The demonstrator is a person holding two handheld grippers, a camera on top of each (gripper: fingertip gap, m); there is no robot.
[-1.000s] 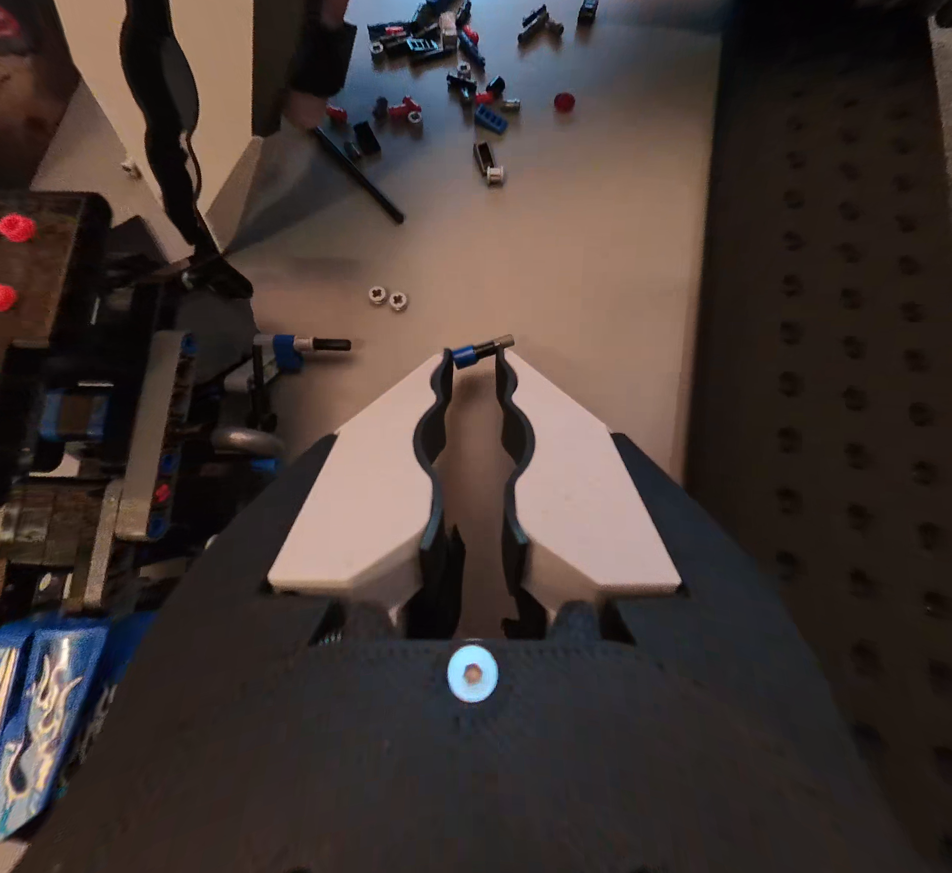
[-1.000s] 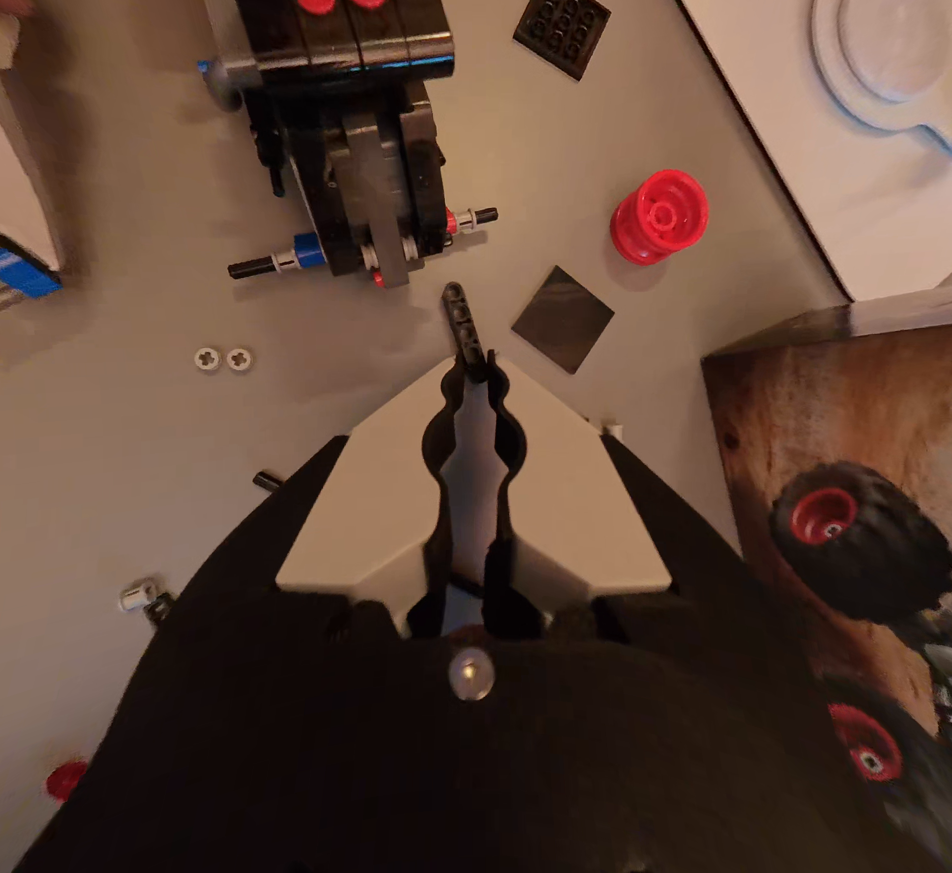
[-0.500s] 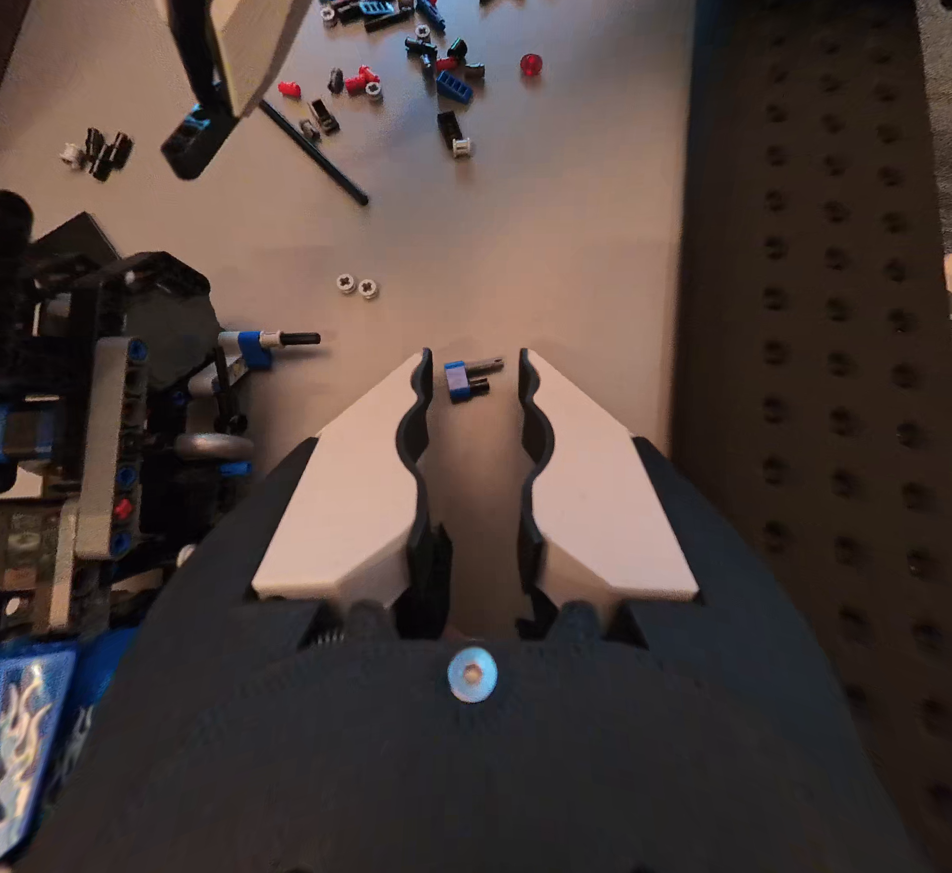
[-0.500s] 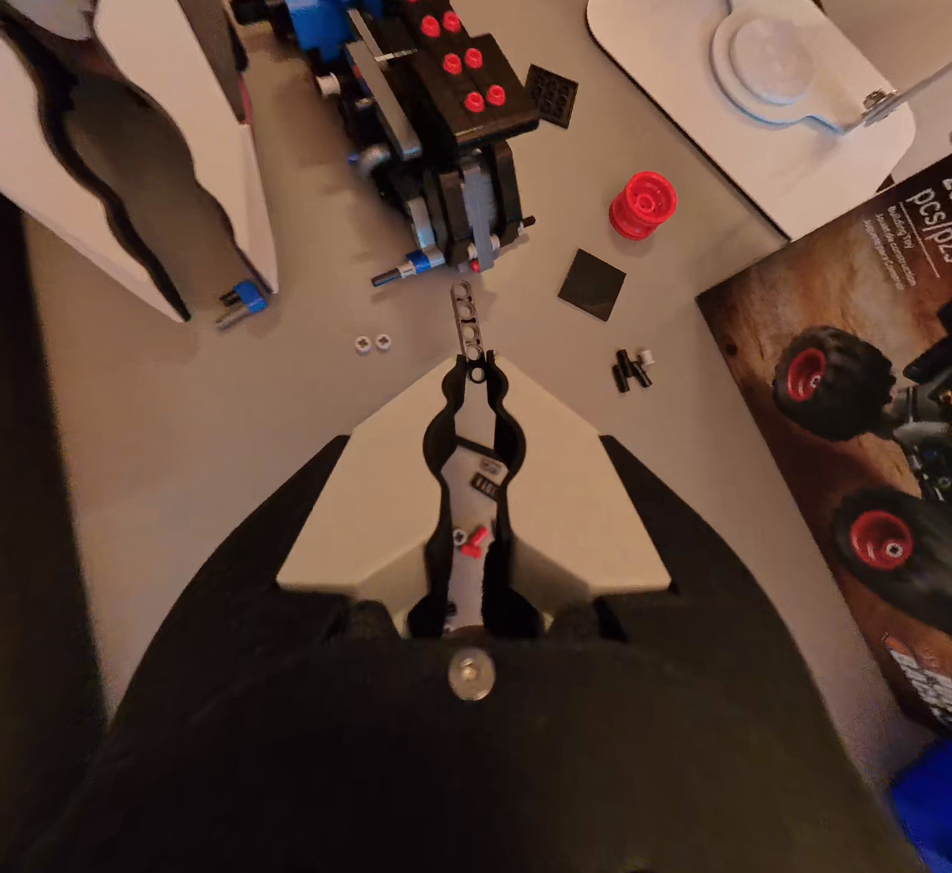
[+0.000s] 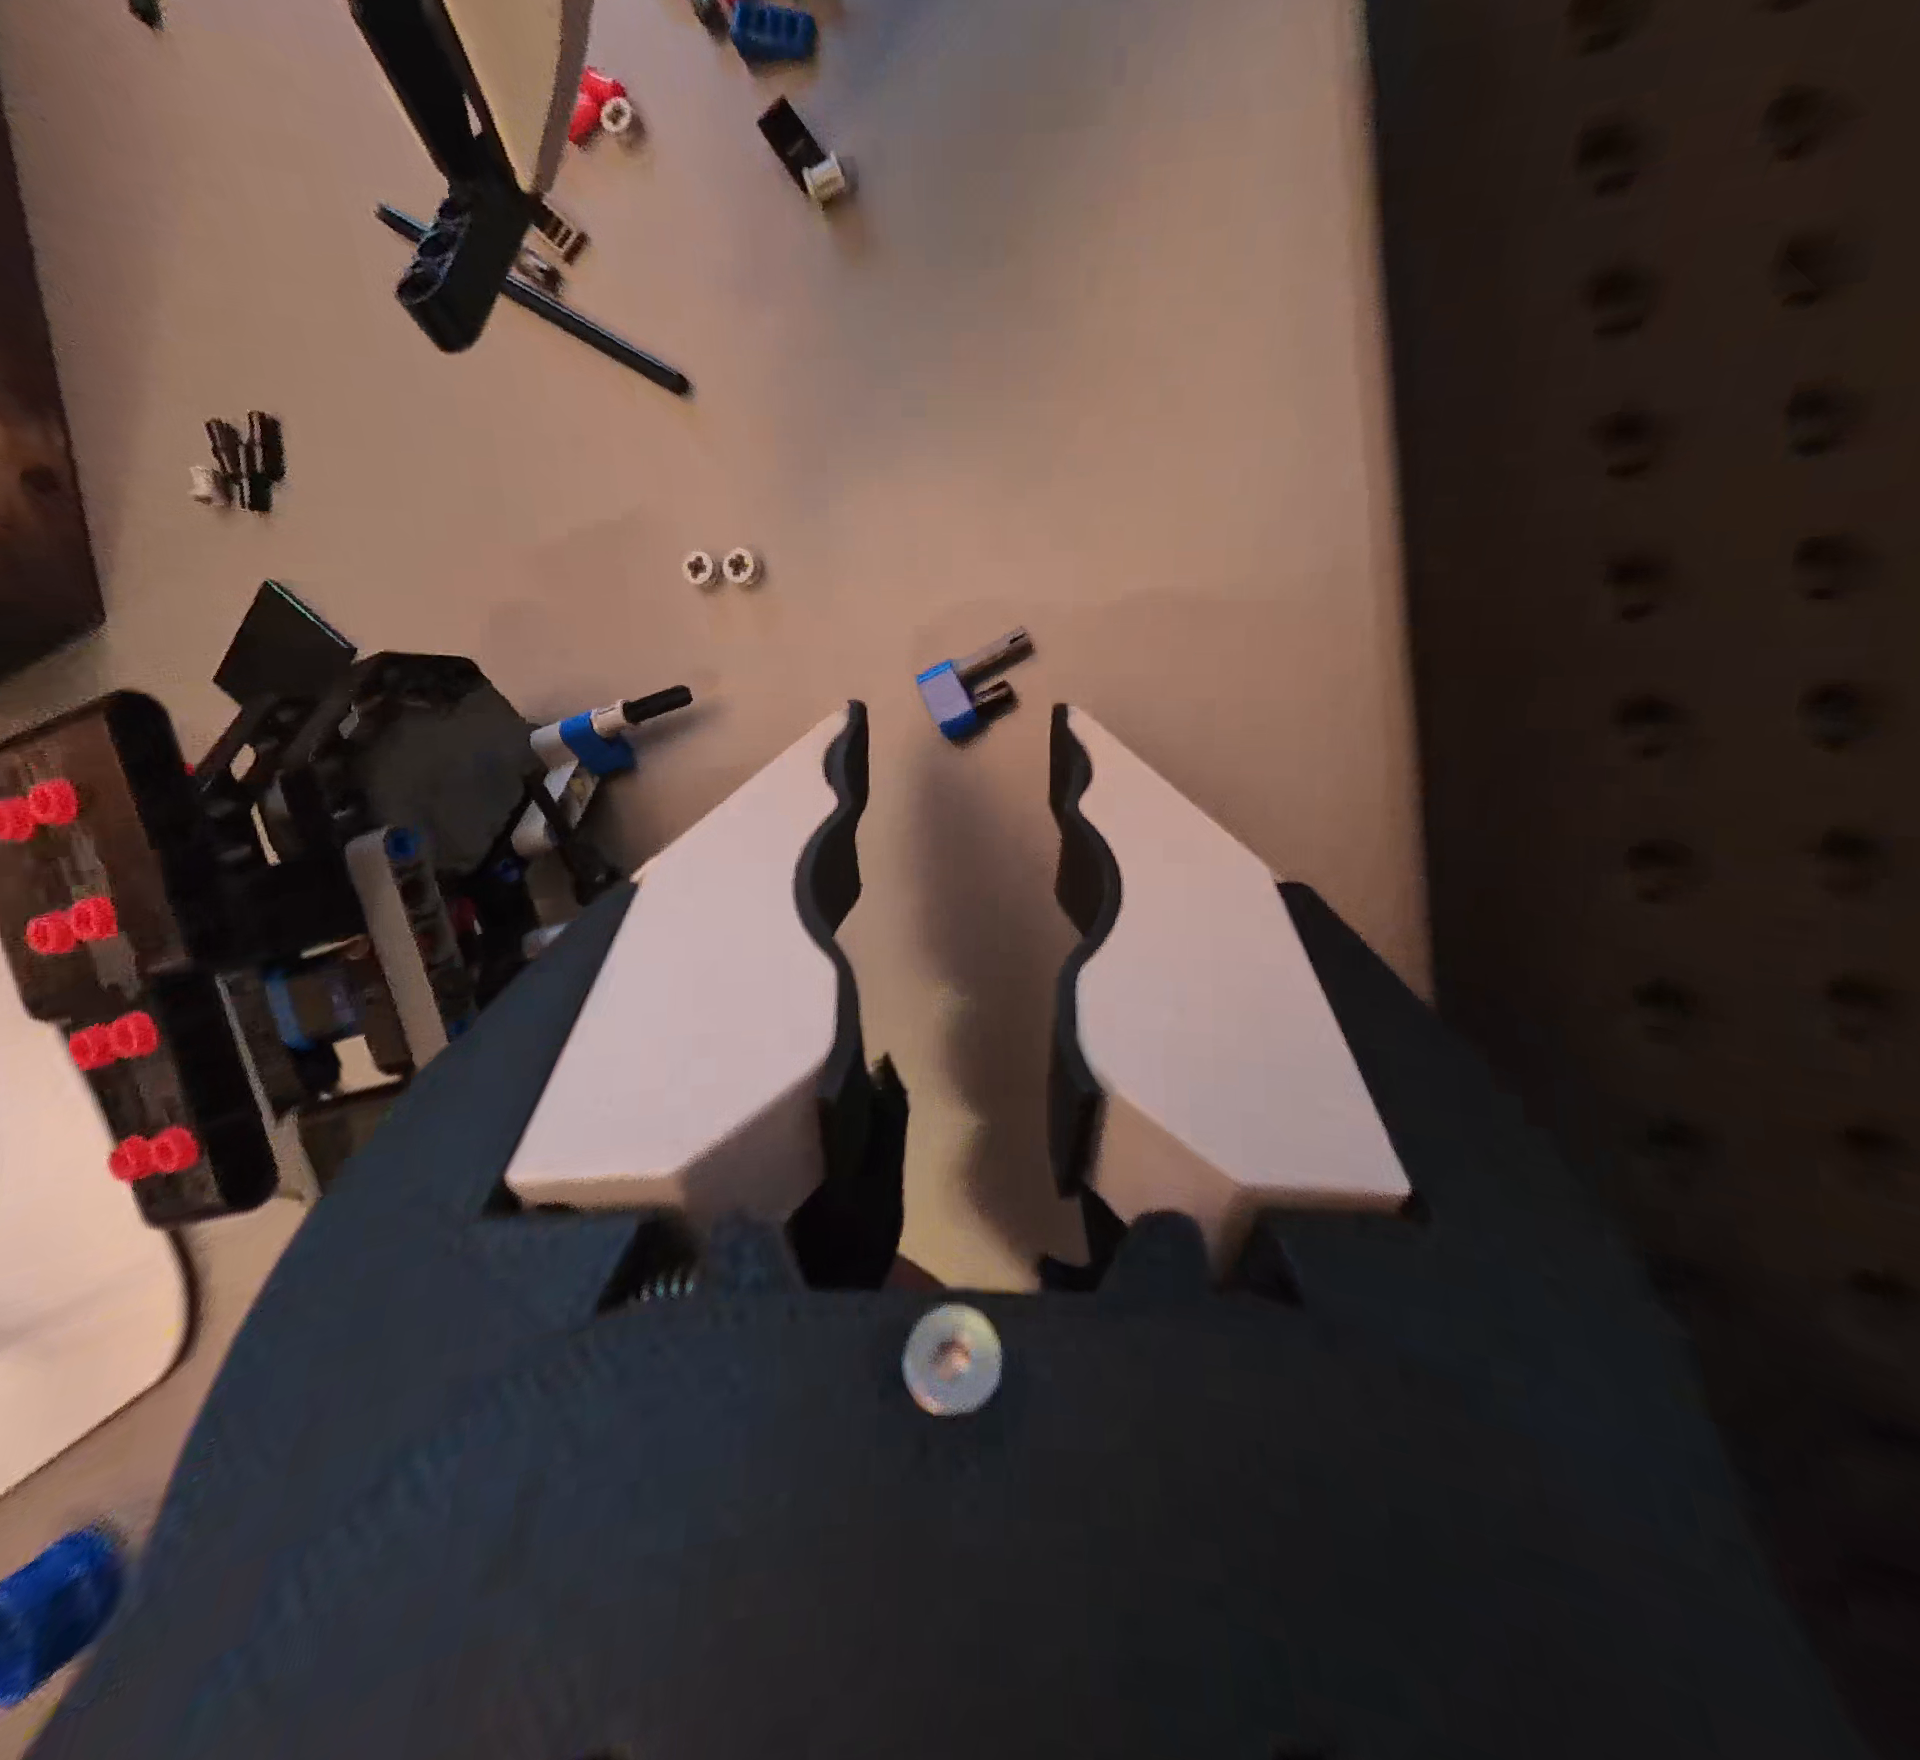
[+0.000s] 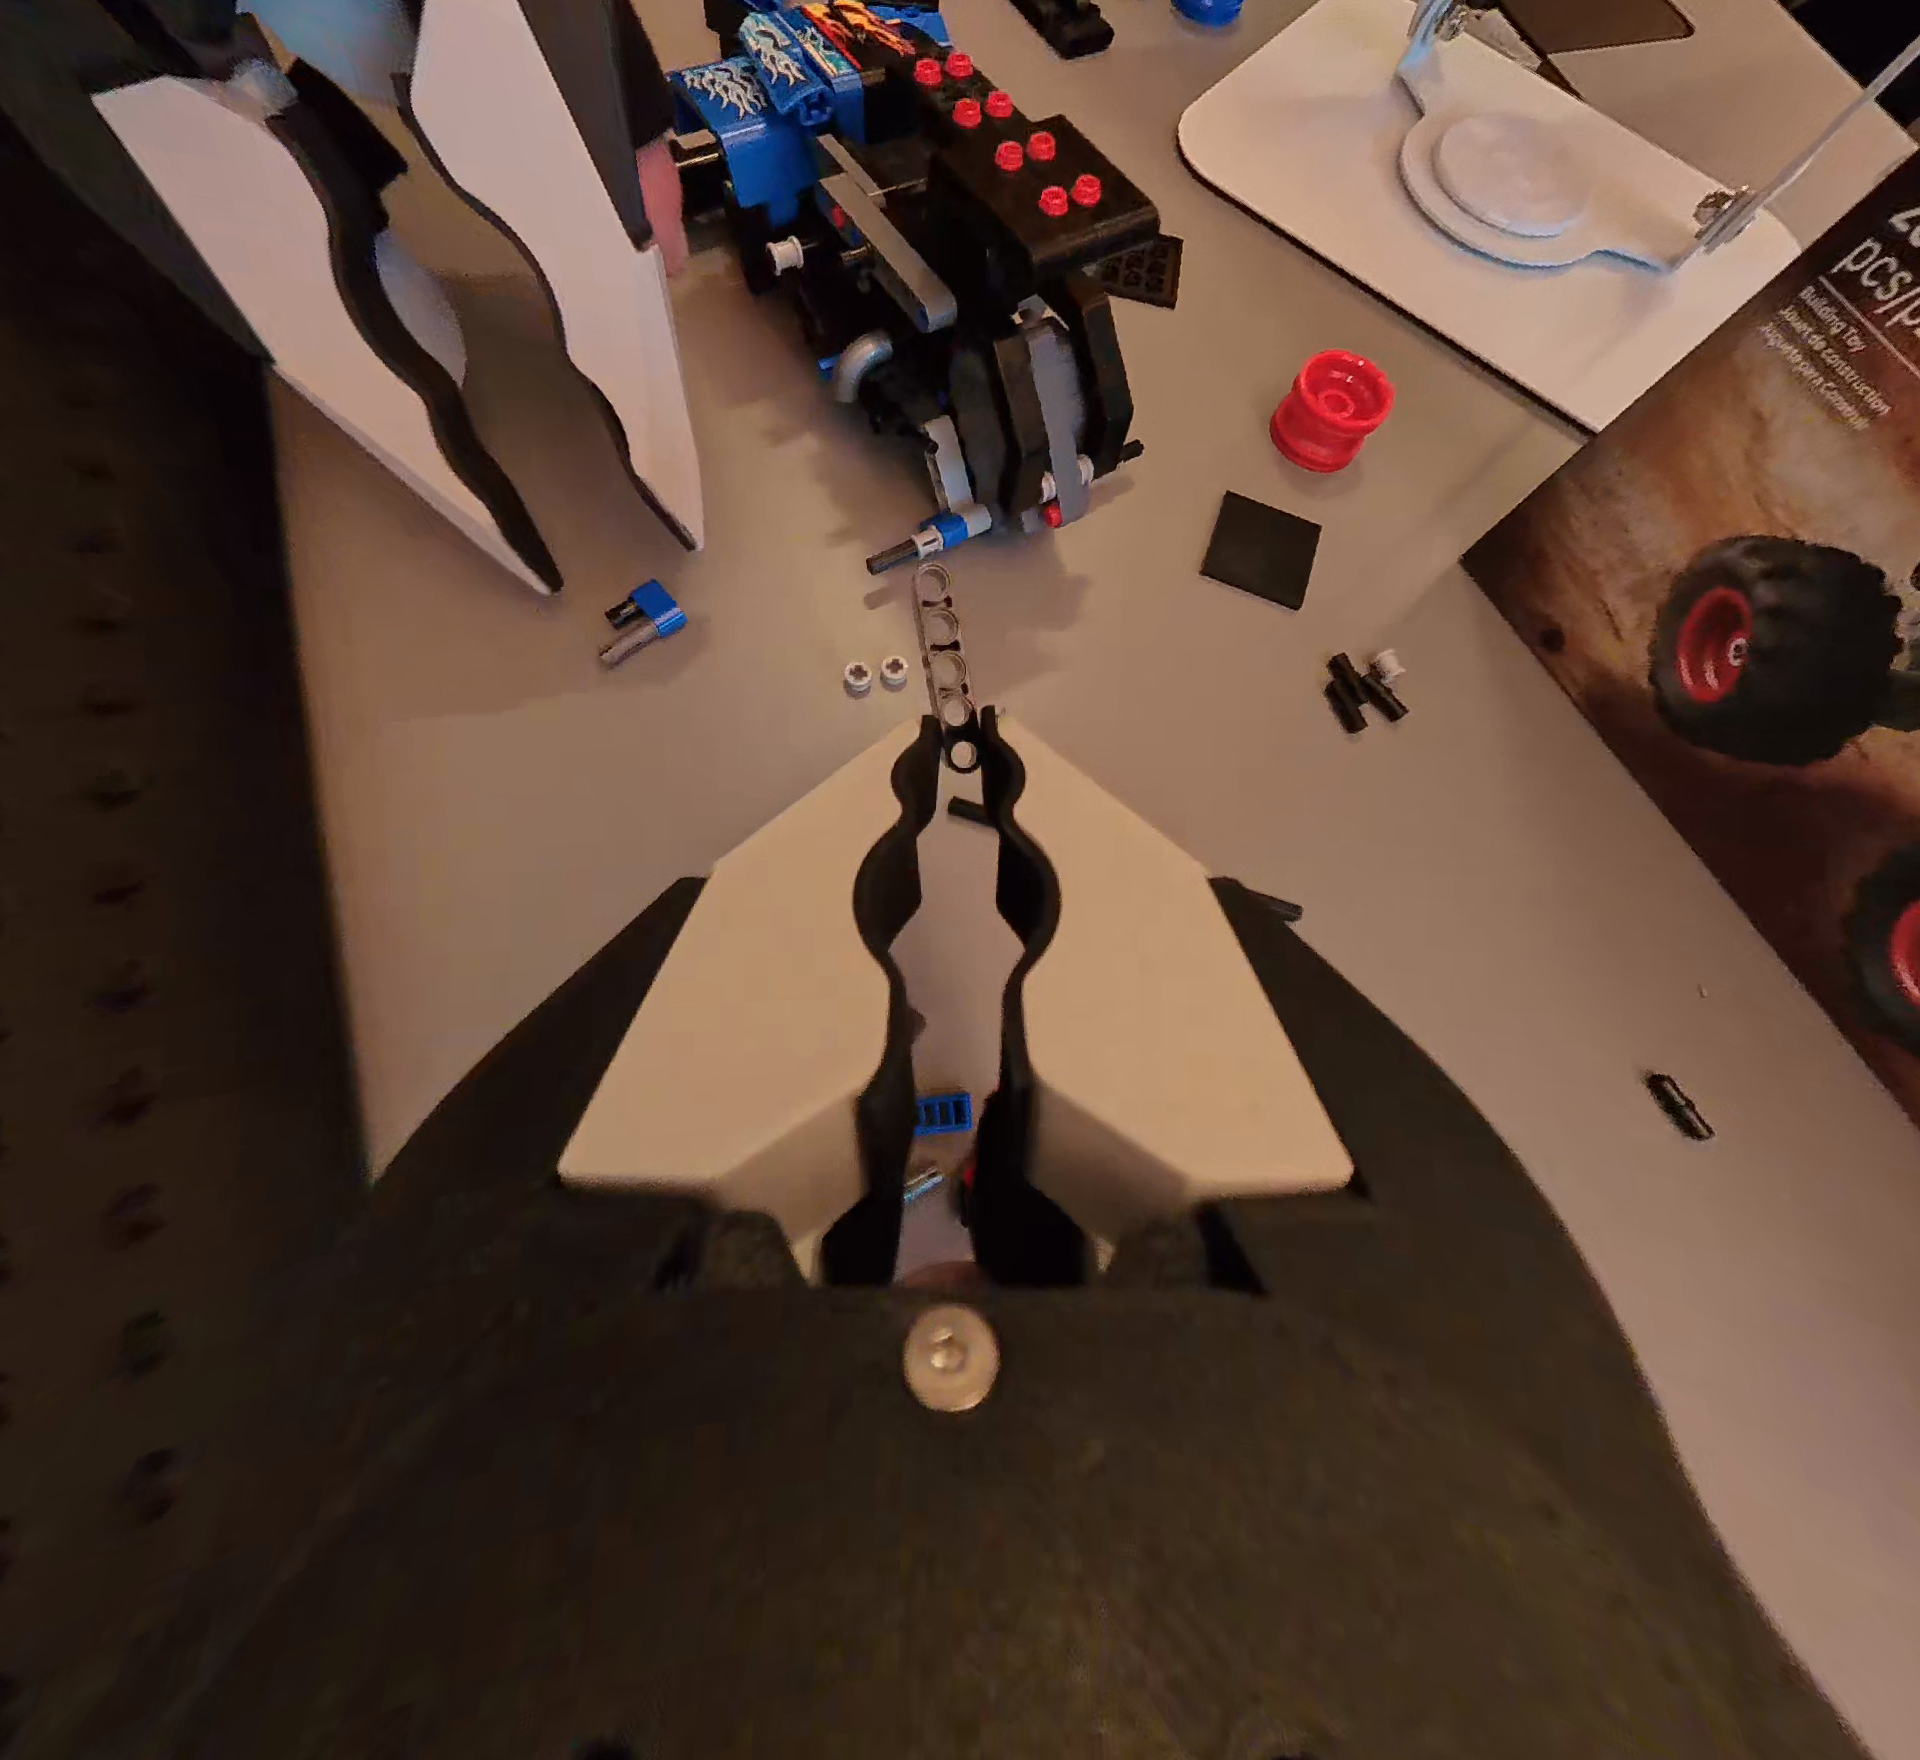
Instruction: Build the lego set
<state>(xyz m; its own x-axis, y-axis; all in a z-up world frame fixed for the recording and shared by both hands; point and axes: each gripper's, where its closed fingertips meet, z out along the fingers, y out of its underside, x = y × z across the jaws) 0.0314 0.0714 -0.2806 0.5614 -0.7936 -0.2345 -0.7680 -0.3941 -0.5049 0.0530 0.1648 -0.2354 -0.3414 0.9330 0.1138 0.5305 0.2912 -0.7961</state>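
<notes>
**A:** Where's the truck body?

**B:** The half-built truck (image 6: pixel 935 256) lies on its side on the grey table (image 6: pixel 1143 879), left of middle in my right view, with its bare axle tip (image 6: pixel 904 552) pointing toward me. I'd say it lies that way so the underside and axle are reachable.

**A:** And your right claw?

**B:** My right gripper (image 6: pixel 961 728) is clamped on one end of a thin grey beam with holes (image 6: pixel 940 640). The free end reaches out near that axle tip. I'm holding it by the tail so the open holes are free to go onto something.

**A:** Left one?

**B:** The left gripper (image 5: pixel 951 723) has its jaws apart and empty. A small blue connector with pins (image 5: pixel 966 687) lies on the table just past the fingertips, not touched.

**A:** Anything near it?

**B:** Two little grey bushes (image 6: pixel 875 674) sit side by side between connector and beam. Farther out there's a red wheel hub (image 6: pixel 1332 409), a flat black tile (image 6: pixel 1260 550) and the box (image 6: pixel 1766 619) on the right.
</notes>
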